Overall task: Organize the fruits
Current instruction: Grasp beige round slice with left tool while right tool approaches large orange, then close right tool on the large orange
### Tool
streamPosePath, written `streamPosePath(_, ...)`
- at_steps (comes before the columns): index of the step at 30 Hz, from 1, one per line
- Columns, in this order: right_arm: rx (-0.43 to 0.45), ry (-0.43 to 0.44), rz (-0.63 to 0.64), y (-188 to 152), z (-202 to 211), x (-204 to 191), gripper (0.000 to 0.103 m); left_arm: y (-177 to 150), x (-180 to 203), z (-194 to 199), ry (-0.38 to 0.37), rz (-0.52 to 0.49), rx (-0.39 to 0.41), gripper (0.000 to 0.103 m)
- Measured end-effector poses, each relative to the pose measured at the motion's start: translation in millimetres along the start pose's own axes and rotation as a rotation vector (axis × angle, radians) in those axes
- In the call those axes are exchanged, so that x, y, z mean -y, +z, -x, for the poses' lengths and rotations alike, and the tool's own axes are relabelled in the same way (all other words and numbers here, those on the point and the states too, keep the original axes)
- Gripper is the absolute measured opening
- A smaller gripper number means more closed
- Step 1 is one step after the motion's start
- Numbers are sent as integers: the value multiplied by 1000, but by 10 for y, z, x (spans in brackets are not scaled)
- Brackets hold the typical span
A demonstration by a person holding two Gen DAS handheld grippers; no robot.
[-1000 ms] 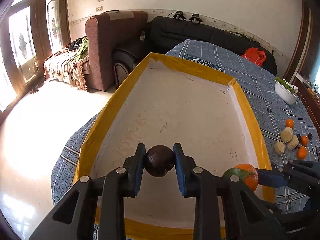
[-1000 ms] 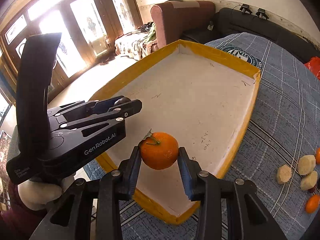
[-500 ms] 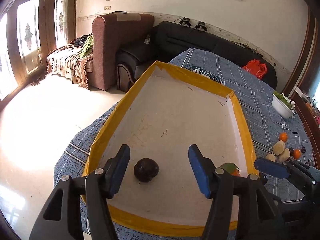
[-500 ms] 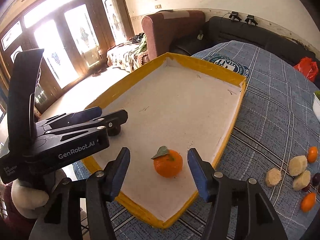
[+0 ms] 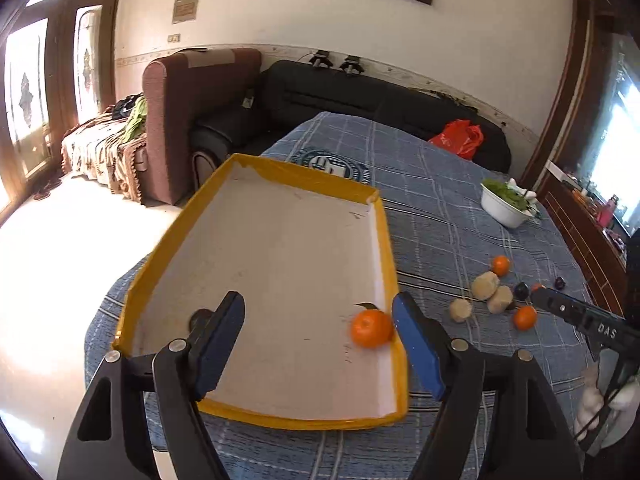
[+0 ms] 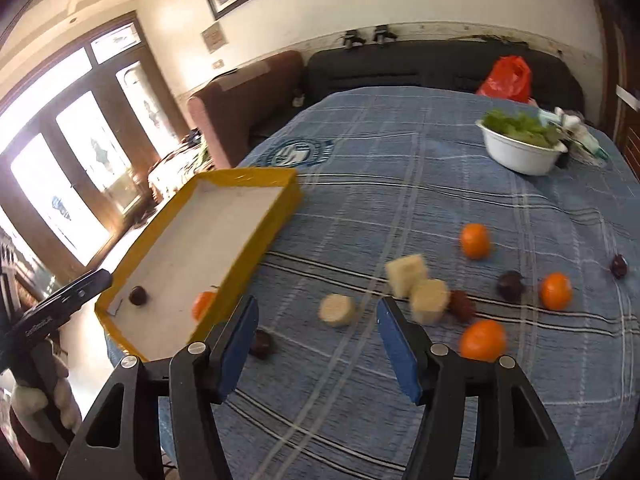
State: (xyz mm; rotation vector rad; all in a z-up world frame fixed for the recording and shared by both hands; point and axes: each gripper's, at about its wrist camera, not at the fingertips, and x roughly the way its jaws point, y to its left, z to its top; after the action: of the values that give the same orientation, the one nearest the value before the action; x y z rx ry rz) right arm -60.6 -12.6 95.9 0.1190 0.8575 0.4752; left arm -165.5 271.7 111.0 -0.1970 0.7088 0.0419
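Flanking loose oranges (image 6: 474, 241): greens bowl (image 6: 520, 156).

In the left wrist view, the dark fruit (image 5: 199, 317) sat mostly hidden behind a finger (image 5: 219, 338) at 7 o'clock. In the right, the tray's wall (image 6: 224, 300) half hid the orange (image 6: 203, 304).

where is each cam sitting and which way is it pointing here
Left wrist: rides the left gripper, facing down into the yellow tray with the orange inside; its open fingers show, with the right gripper at the right edge.
Right wrist: rides the right gripper, facing the loose fruit on the blue tablecloth; its open fingers show, with the gloved left hand.
Shared: tray, orange, white bowl.
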Motion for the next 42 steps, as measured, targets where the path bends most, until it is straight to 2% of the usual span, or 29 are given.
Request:
streamPosePath(5,19,-64,-148,-153,256,672,67,-82,554,-206,-72,-98,-52,76)
streamPosePath(9,2,-78,-197,-249,239,914,67,-207,962,-417,-125,-166,-109,76)
streamPosePath(15,-25,-77,-186,-309,42,1029,67,-281,1401,-765,-157,-269,-152,76)
streamPosePath(22,-51,-61,-140,-287,-220,1066,67,-247,1556,-1380,-134,-270,-246,76)
streamPosePath(26,-59,-70,-110,-264,-314,1068,67,-255,1622,-1563,-129,-282,-271,76)
streamPosePath(27,-60,-72,-105,-263,-330,1080,67,-255,1635,-1593,-130,-286,-274,75)
streamPosePath(29,-63,-74,-101,-266,-360,1100,67,-260,1658,-1638,-132,-298,-279,57)
streamPosePath(30,-66,-74,-102,-268,-377,1111,67,-261,1676,-1644,-109,-316,-265,52)
streamPosePath(32,-62,-75,-100,-261,-394,1118,67,-263,1699,-1652,-88,-336,-252,34)
streamPosePath(34,-61,-80,-91,-260,-401,1112,67,-271,1712,-1655,-76,-346,-241,30)
streamPosePath(42,-55,-114,-56,-268,-420,1054,67,-259,1715,-1674,-78,-341,-239,29)
